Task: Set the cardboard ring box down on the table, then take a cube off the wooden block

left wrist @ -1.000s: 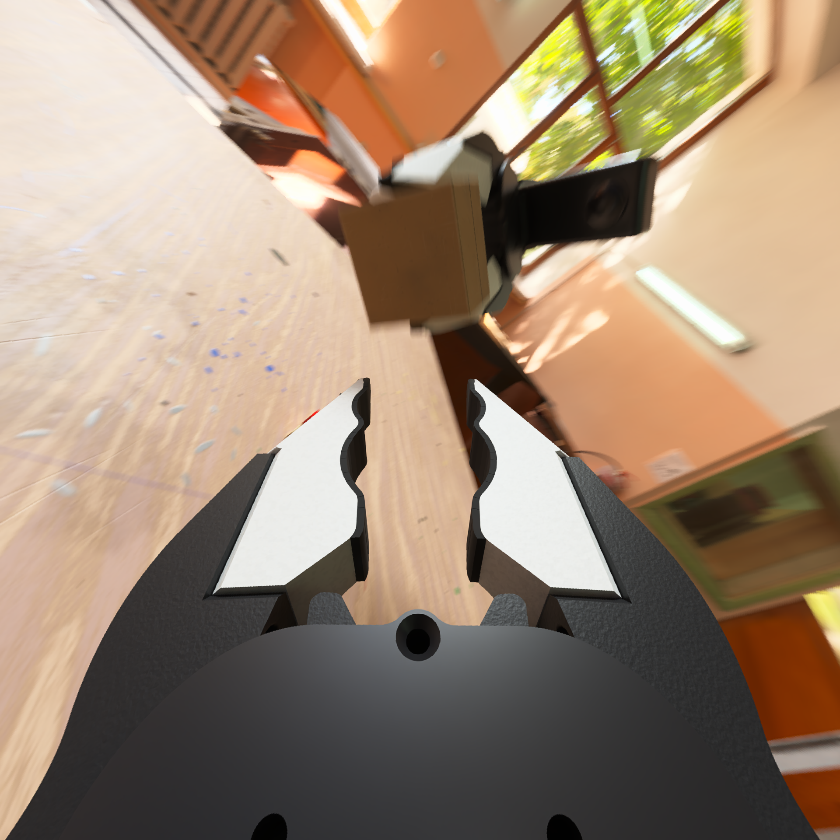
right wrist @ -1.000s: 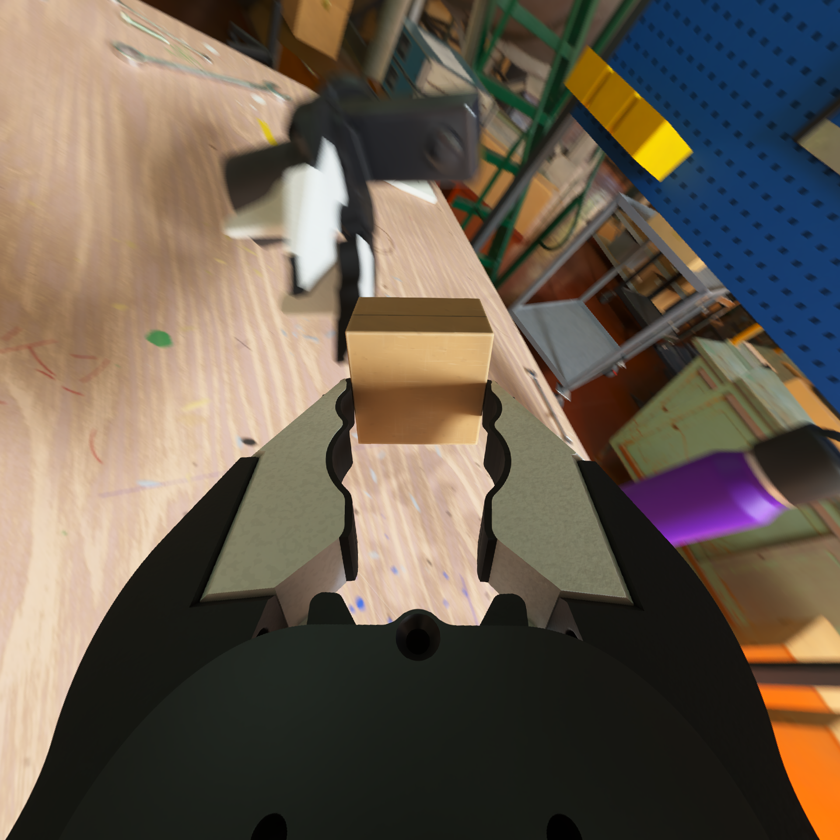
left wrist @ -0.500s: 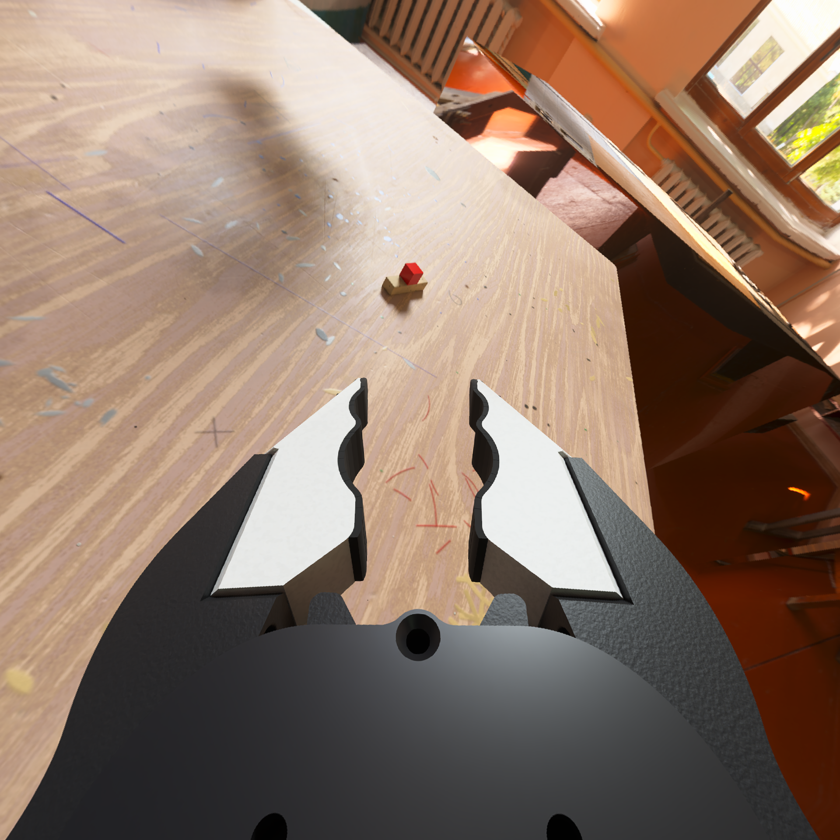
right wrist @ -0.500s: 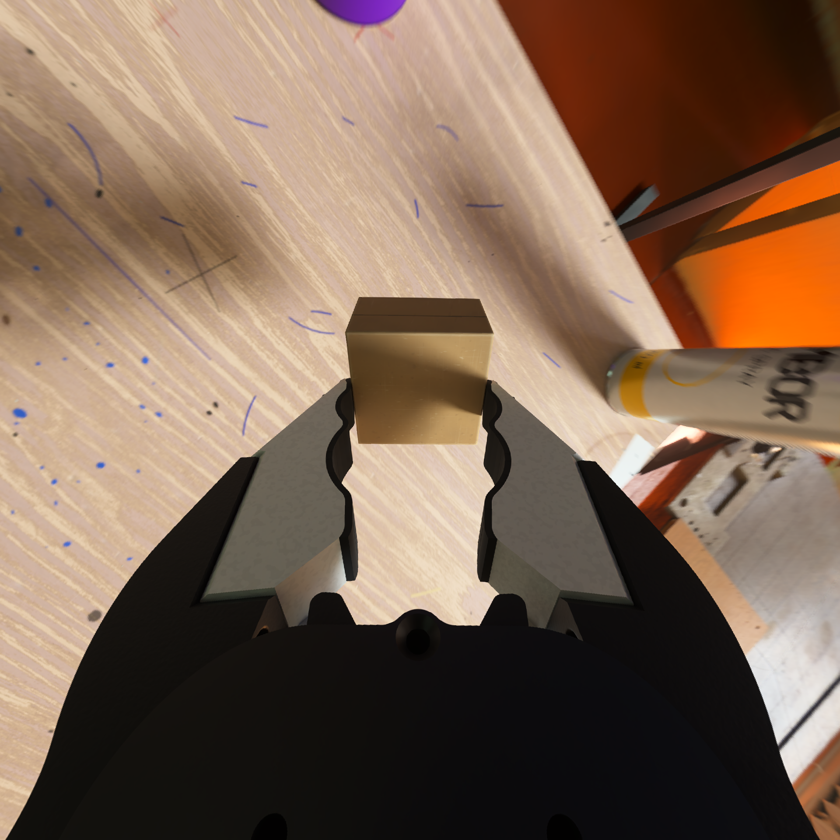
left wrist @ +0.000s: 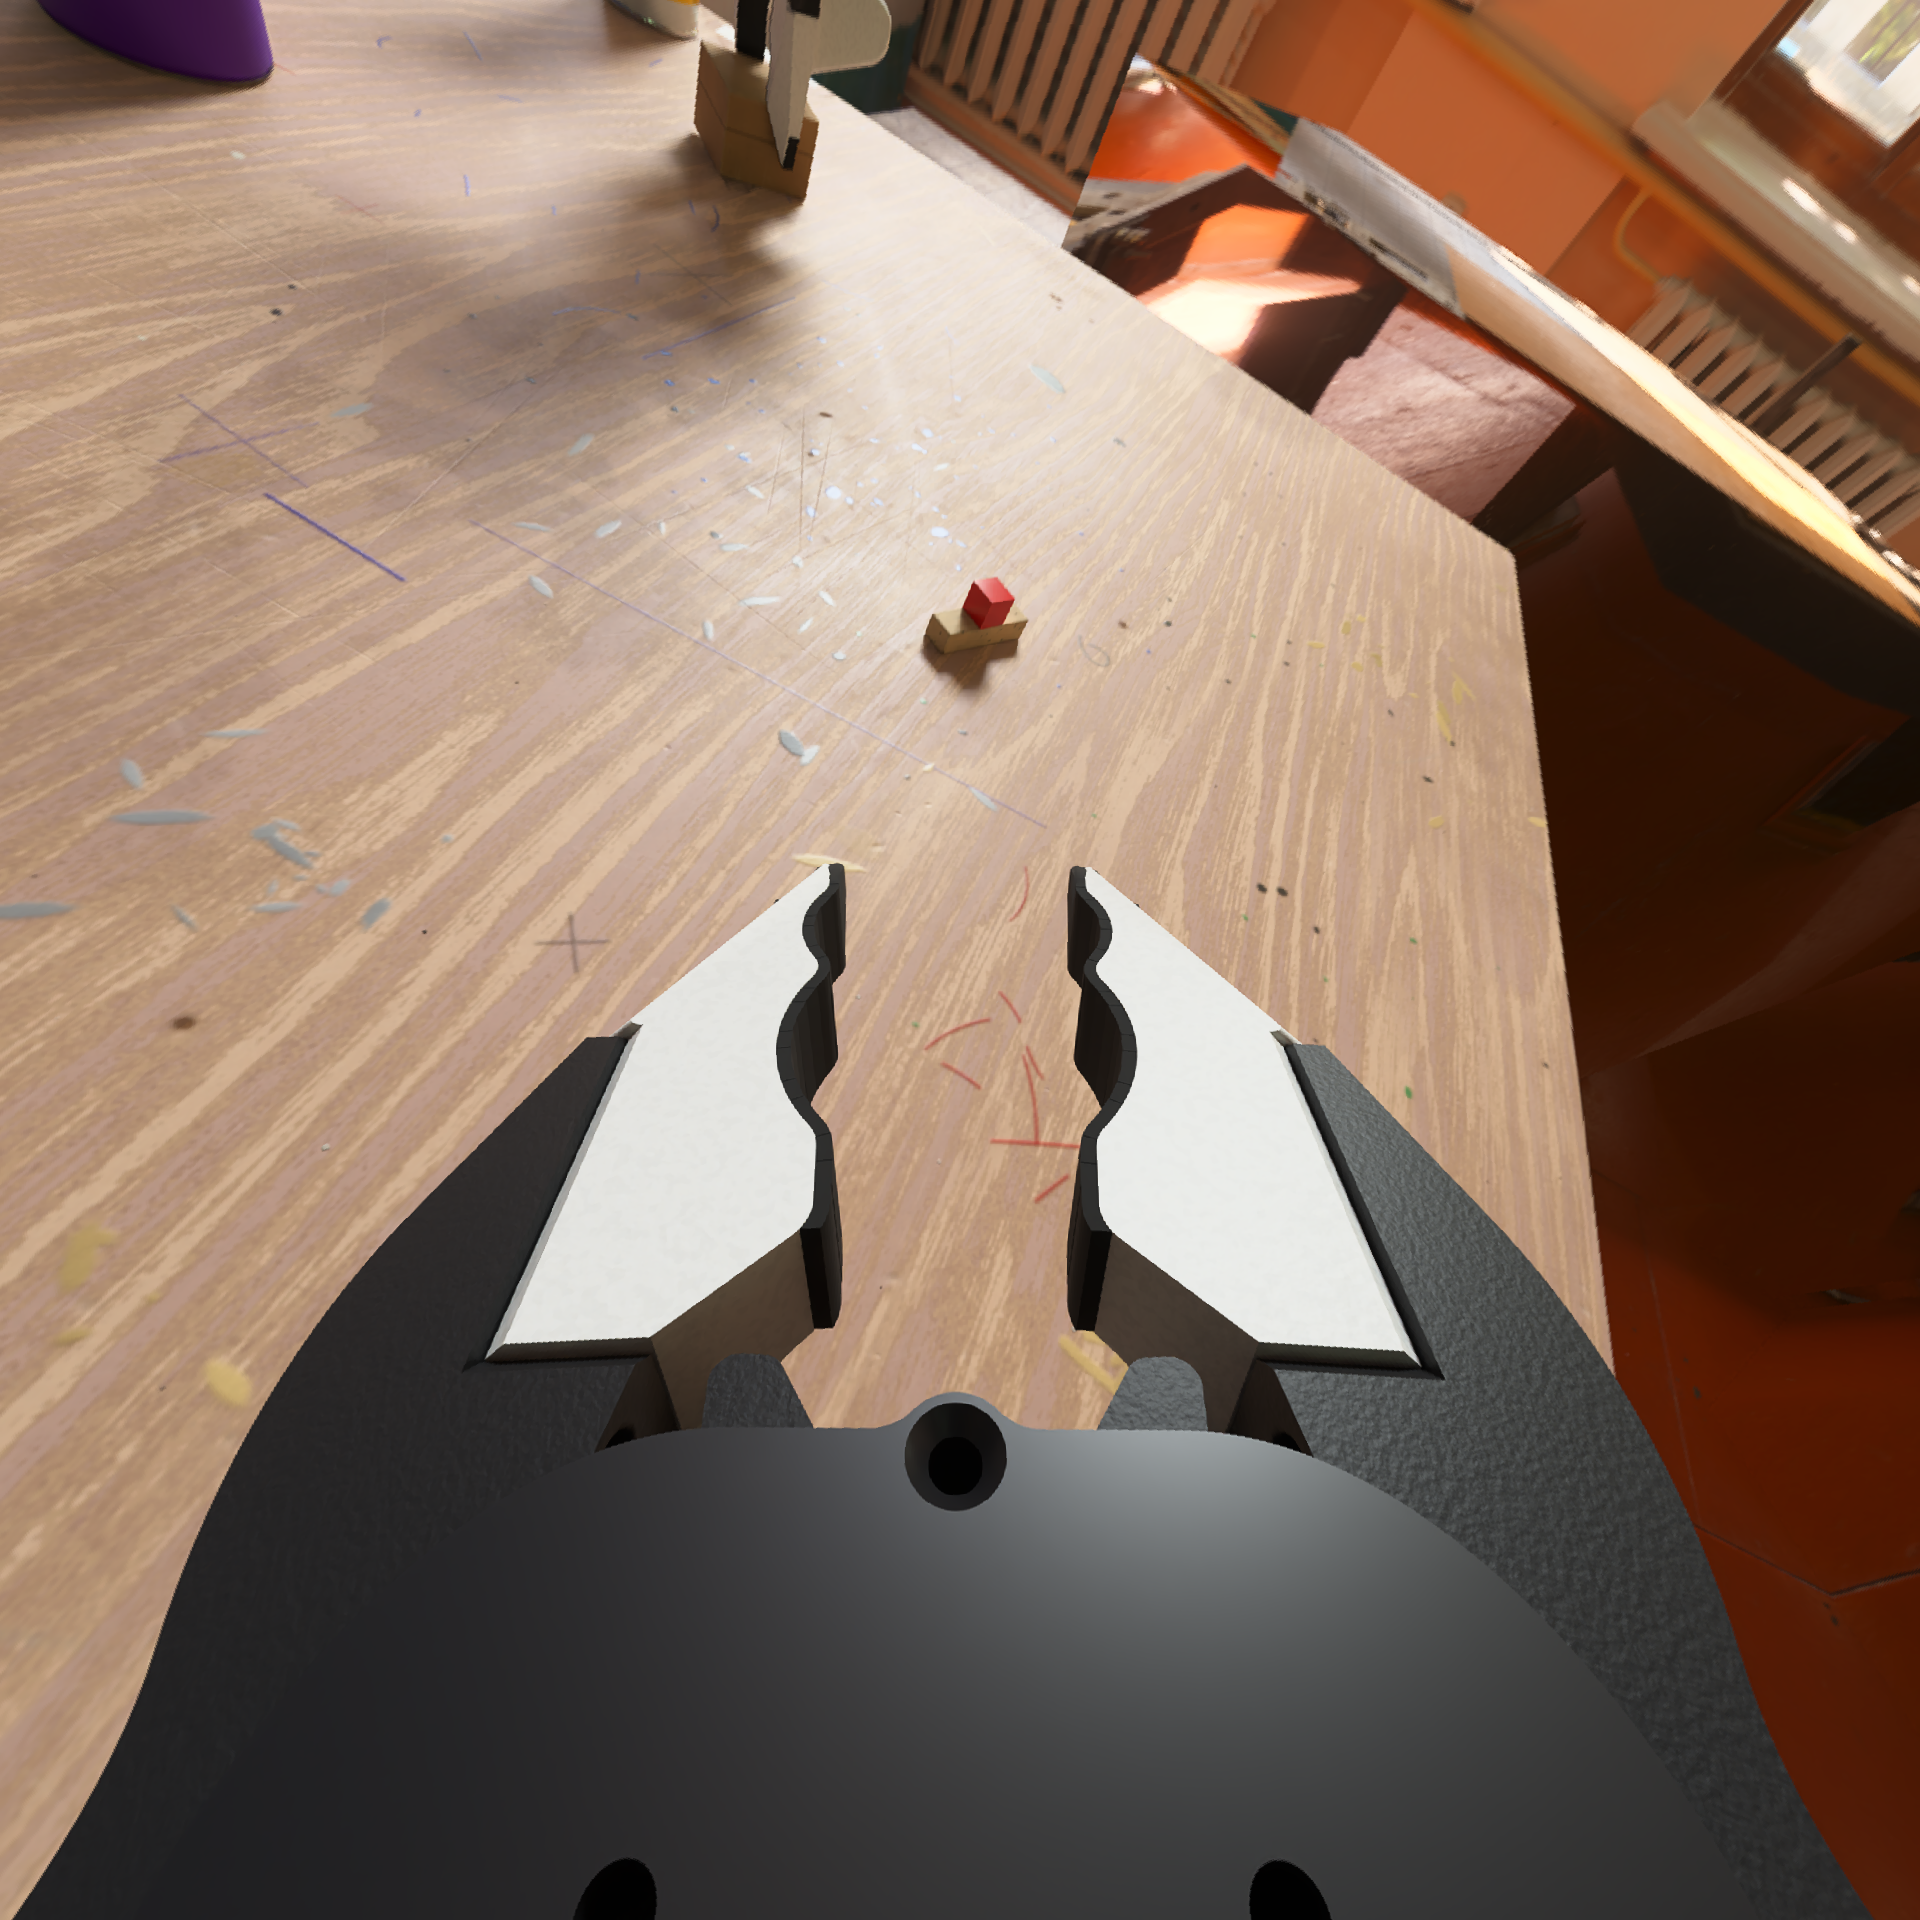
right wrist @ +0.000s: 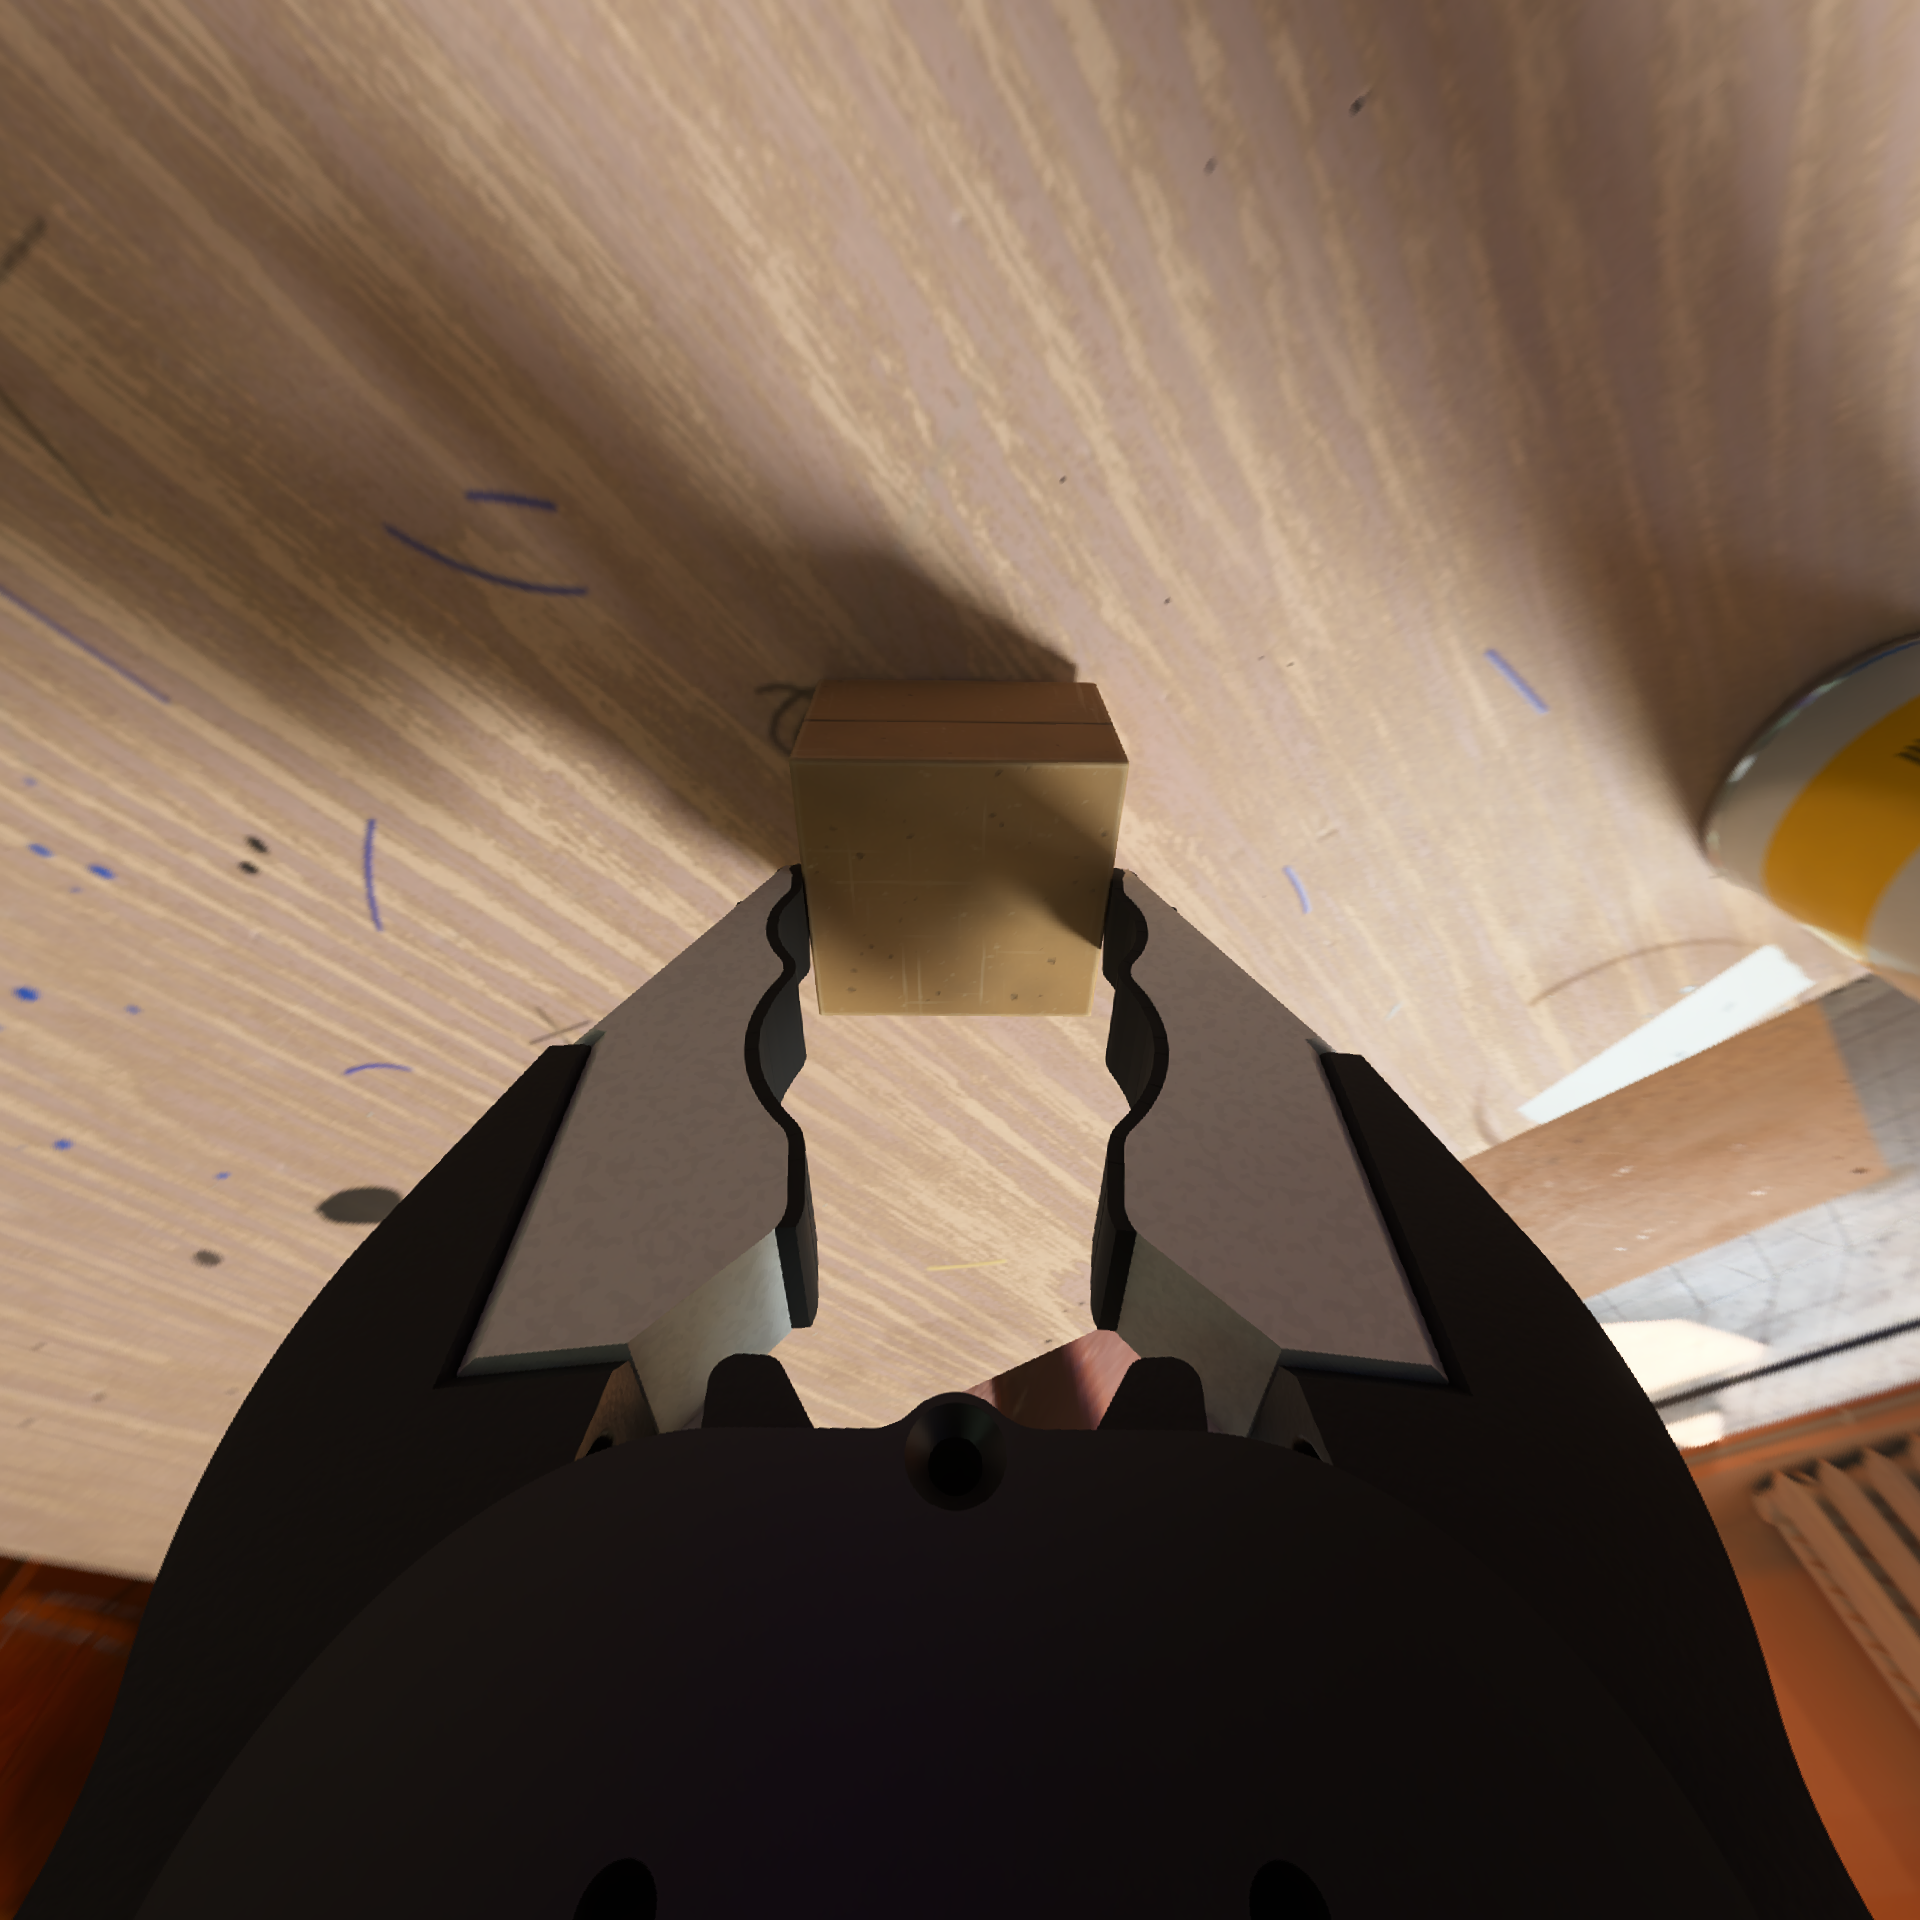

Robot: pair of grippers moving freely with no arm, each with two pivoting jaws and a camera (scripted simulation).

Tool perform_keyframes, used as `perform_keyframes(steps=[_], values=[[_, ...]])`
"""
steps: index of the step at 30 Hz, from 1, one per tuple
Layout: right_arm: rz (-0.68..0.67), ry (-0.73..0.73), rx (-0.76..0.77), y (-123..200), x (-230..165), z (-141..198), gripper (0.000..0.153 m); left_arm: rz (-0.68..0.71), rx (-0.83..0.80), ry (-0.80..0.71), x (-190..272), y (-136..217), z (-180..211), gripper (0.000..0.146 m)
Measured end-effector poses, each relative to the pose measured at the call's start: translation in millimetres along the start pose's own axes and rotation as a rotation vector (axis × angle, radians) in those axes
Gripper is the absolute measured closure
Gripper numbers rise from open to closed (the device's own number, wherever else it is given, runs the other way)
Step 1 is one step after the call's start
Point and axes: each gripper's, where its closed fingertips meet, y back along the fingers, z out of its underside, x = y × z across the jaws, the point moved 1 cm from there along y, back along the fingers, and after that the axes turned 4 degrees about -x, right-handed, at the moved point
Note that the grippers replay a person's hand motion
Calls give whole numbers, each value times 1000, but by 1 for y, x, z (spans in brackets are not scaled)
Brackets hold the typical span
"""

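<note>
In the right wrist view my right gripper (right wrist: 954, 883) is shut on the cardboard ring box (right wrist: 956, 894), a small tan cube held at the fingertips close above the wooden table (right wrist: 1351, 364), its shadow right under it. In the left wrist view the box (left wrist: 743, 130) shows far off at the top, between the right gripper's fingers, low at the table. A small red cube (left wrist: 987, 603) sits on a flat wooden block (left wrist: 971, 634) in the middle of the table. My left gripper (left wrist: 954, 883) is open and empty, above the table and well short of the cube.
A purple object (left wrist: 156, 36) stands at the far left of the table. A yellow and white can (right wrist: 1829, 831) lies to the right of the ring box. The table's right edge (left wrist: 1538, 935) drops to an orange floor. Benches and radiators lie beyond.
My right gripper has lowered with the box, tilting steeply down, much closer to the table. My left gripper has drawn back a little, so the cube looks farther and the other gripper came into view.
</note>
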Motion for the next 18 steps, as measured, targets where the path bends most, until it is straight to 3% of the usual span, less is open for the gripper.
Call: perform_keyframes(steps=[3, 6, 8, 10, 12, 14, 18], values=[[89, 11, 70, 17, 5, -7, 85, -31, -16, -16, -3, 2, 3, 103], [235, -41, 318, 86, -12, -20, 85, -90, -27, -55, -10, 8, 5, 103], [225, -41, 578, 139, -70, -29, 91, -136, -42, -79, -17, 12, 8, 103], [154, 2, 762, 164, -151, -31, 99, -162, -58, -85, -23, 14, 13, 103], [78, 70, 796, 157, -228, -28, 99, -162, -72, -82, -25, 14, 16, 103], [26, 120, 724, 129, -292, -23, 97, -158, -74, -84, -25, 13, 16, 103], [-54, 180, 575, 68, -358, -25, 97, -138, -83, -99, -19, 11, 17, 103]])
